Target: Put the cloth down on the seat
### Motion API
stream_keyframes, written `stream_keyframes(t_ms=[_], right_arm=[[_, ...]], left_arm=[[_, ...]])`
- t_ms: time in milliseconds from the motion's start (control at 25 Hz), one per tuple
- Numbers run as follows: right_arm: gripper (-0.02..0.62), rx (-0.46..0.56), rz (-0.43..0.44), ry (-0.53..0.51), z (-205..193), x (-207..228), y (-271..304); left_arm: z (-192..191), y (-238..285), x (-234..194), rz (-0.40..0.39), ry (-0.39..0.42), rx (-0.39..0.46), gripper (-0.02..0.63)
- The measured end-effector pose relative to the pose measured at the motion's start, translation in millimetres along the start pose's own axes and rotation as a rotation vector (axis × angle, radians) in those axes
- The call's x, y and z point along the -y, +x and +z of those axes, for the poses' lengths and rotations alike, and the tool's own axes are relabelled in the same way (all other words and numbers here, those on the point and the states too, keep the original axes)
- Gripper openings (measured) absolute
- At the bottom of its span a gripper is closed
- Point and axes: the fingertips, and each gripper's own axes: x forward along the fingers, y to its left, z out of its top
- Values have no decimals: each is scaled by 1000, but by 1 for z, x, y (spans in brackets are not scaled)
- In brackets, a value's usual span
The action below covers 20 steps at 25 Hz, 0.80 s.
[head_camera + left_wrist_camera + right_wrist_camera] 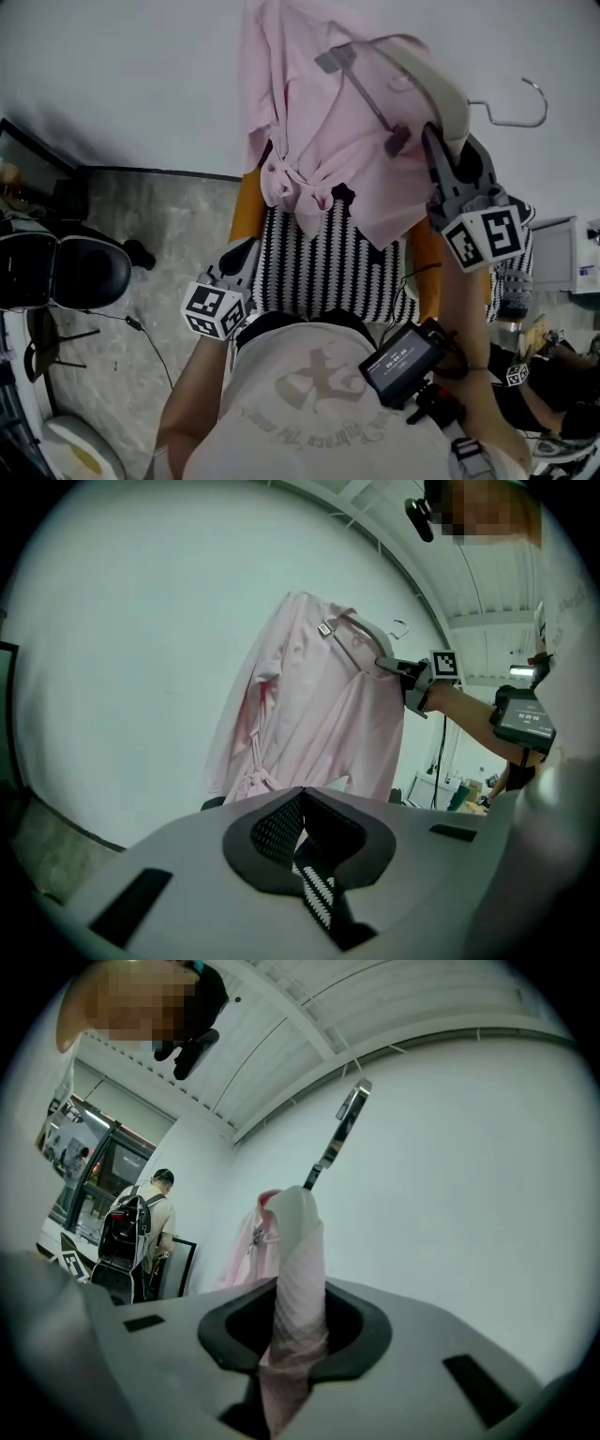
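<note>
Nearest me, my left gripper (302, 803) is clenched on nothing, pads together, just beside the striped seat (347, 272). My right gripper (298, 1297) is clamped on one arm of the hanger (300, 1232), jaws partway apart around it. The pink cloth (319, 141) hangs from that hanger, in the air over the seat, with the wall (122, 75) behind. It looks light, limp and apt to slide; I judge the hanger the firm hold, with a hem for my free left.

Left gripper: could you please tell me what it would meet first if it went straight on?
Probably the pink shirt, which hangs straight ahead of the left gripper; how far off is unclear.
</note>
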Motion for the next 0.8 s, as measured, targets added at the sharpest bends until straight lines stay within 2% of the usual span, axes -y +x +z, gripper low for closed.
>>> stream_keyframes(t_ms=[200,360,520,800], right_arm=[[89,-38,-19,133,-30,-8,2],[88,-100,-24,241,-67,-4,-6],[89,-197,-2,246,-119,-17,0],[89,-308,48,280,-186,-19,-5]], left_arm=[[-20,-7,-29,28,-34,4,12],[-28,7,-24,23,-69,-7,12],[-41,23,-18,3,-75,-41,12],[-39,41,-9,37,-70,-64,12]])
